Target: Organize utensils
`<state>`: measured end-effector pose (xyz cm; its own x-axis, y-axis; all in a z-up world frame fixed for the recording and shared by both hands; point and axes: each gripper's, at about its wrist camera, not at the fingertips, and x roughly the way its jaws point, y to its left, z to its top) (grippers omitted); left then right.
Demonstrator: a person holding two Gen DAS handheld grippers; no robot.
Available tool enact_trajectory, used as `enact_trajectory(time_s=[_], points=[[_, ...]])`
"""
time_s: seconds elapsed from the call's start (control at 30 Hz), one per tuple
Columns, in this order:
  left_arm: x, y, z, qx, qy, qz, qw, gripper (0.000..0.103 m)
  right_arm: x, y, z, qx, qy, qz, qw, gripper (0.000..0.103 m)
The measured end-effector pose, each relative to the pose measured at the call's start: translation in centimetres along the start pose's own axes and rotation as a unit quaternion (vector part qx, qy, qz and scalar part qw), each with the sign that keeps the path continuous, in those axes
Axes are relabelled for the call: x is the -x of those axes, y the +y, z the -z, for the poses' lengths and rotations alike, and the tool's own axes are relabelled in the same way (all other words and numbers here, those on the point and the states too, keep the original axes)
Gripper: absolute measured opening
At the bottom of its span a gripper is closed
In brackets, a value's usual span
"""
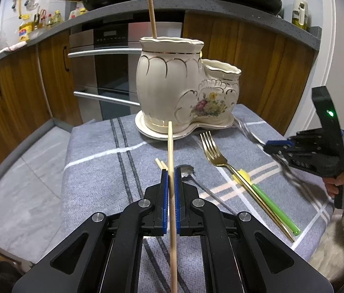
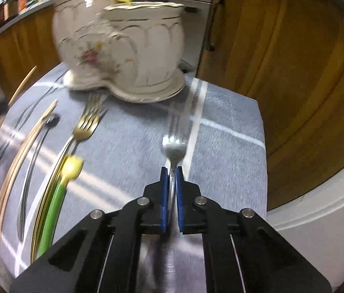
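Both tongs grip: left tongs (image 1: 170, 171) hold a chopstick (image 1: 171, 146), right tongs (image 2: 171, 171) a fork (image 2: 174, 146); next I lift them into the holder (image 1: 169, 85), upper centre.

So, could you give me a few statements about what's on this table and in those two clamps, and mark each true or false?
1. The left gripper is shut on a wooden chopstick. True.
2. The right gripper holds a gold fork. False: it is shut on a silver fork; the gold fork lies on the cloth.
3. A chopstick already stands in the taller compartment of the ceramic holder. True.
4. The green-handled utensil stands in the holder. False: it lies on the tablecloth beside the gold fork.
5. The ceramic holder is plain white. False: it bears a flower design and gold trim.
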<state>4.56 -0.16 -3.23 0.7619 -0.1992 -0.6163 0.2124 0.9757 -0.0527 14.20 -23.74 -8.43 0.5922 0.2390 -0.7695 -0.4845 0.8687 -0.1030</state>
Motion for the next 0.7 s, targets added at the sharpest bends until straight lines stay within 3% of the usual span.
enact_trajectory(time_s=[0.23, 0.4, 0.47, 0.53, 0.7], points=[[-0.1, -0.2, 0.1, -0.003, 0.002, 0.001, 1.0, 0.005, 0.6, 1.3, 0.5, 0.023, 0.005, 0.004, 1.0, 0.009], [0.1, 0.1, 0.0, 0.001, -0.004, -0.002, 1.0, 0.005, 0.4, 1.9, 0.5, 0.035, -0.004, 0.012, 0.999, 0.005], [0.5, 0.3, -0.2, 0.004, -0.016, -0.002, 0.9999, 0.005, 0.0, 1.2, 0.1, 0.024, -0.011, -0.01, 1.0, 0.005], [0.9, 0.4, -0.3, 0.007, -0.028, 0.001, 0.9996, 0.005, 1.0, 1.1, -0.2, 0.018, -0.029, -0.015, 0.999, 0.005], [2.6, 0.5, -1.3, 0.015, -0.077, 0.007, 0.9969, 0.005, 5.6, 0.7, -1.1, -0.005, -0.142, -0.048, 0.989, 0.005]])
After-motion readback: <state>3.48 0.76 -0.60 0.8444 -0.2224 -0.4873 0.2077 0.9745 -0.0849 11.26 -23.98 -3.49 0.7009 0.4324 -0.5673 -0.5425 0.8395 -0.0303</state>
